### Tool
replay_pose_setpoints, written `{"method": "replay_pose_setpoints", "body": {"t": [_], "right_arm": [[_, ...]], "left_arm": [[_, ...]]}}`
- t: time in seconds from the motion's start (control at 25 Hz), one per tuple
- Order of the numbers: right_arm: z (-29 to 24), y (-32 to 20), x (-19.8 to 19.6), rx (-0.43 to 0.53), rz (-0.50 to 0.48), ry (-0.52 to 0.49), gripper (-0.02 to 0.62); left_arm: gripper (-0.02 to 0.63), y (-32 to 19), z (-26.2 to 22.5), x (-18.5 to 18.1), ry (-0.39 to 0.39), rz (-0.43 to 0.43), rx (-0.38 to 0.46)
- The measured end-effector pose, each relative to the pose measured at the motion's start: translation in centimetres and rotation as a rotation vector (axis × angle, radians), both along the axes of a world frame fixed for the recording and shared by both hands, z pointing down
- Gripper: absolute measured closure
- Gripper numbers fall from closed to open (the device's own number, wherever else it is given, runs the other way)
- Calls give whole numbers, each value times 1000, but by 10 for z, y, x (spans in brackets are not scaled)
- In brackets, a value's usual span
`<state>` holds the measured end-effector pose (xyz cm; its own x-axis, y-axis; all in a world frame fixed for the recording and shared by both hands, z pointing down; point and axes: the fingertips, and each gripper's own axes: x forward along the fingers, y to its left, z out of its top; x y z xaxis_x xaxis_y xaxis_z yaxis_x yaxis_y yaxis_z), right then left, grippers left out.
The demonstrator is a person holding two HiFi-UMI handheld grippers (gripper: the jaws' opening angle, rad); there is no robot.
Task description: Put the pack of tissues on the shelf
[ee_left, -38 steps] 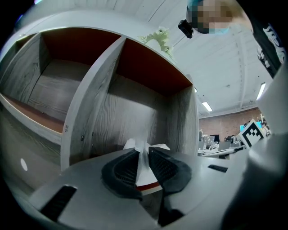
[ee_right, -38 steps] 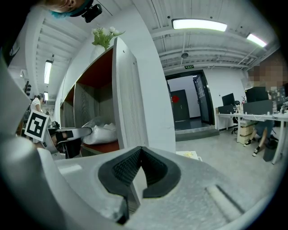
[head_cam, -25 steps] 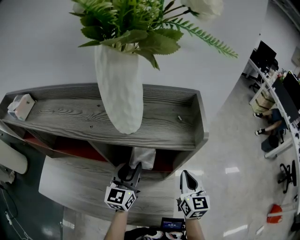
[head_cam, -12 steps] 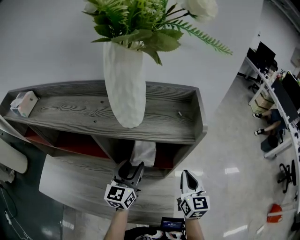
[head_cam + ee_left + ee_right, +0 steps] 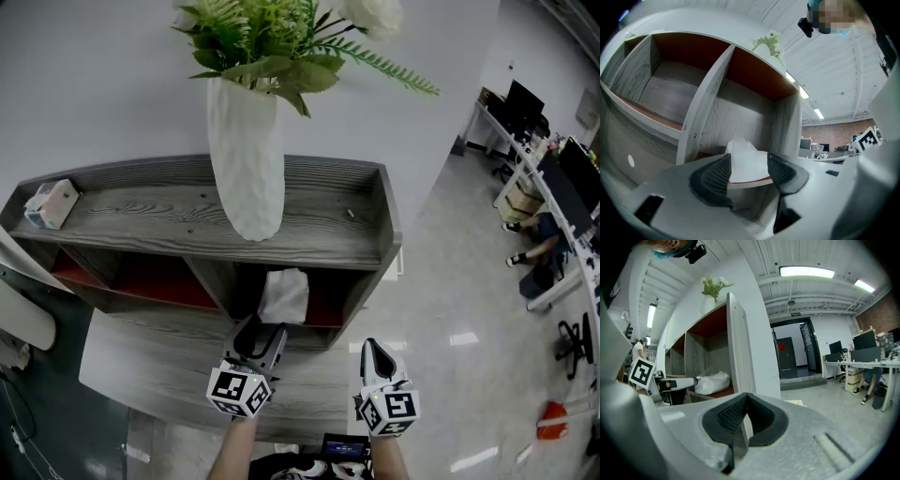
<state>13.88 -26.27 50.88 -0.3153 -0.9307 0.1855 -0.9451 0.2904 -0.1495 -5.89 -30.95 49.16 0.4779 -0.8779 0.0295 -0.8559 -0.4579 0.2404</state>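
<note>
Looks like the pack of tissues (image 5: 746, 158) is already parked in the shelf (image 5: 309, 239). It's in the cubby right under the top board, roughly below the white vase (image 5: 246, 159) with the greenery. It sits close to the front edge of the cubby floor, peak pointing up, resting on its own weight.

The left tongs (image 5: 262, 336) are right in front of that cubby and their jaws are opening, spread wide. The pack shows between the two pads, but neither pad seems to press on it, so I'd call it let go. Makes sense: the pack is on the board, so there's nothing left to hold. The right tongs (image 5: 744, 416) are clenched on nothing and hang off to the right of the shelf. My guess is they're just staying out of the way, since this is a one-hand job.

The views differ a lot here. From the head view the pack is only a pale lump in a dark cubby, and you can't judge the gap to the pads. The left gripper view shows that gap and the board under the pack. The right gripper view gives the side angle, with the pack lying inside and the left tongs just in front of it.

If I were pulling out, I'd go straight back so a pad doesn't snag the wrapper.
</note>
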Motion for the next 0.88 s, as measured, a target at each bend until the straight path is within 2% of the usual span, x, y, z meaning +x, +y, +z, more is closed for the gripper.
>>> {"method": "replay_pose_setpoints", "body": {"t": [0.48,0.52,0.64,0.72,0.88], "right_arm": [[-11,22,-16,34,-36,-9,591],[-12,24,-19,38,-41,-11,591],[-14,32,-26,50,-57,-1,591],[-15,36,-29,58,-69,16,591],[-21,45,-32,80,-76,35,591]], "left_arm": [[385,33,-3,-8,-6,9,-11],[395,37,-4,-10,-5,13,-10],[513,49,-7,-12,-2,33,-7],[561,56,-8,-14,2,42,-13],[589,70,-5,-14,3,61,-51]]}}
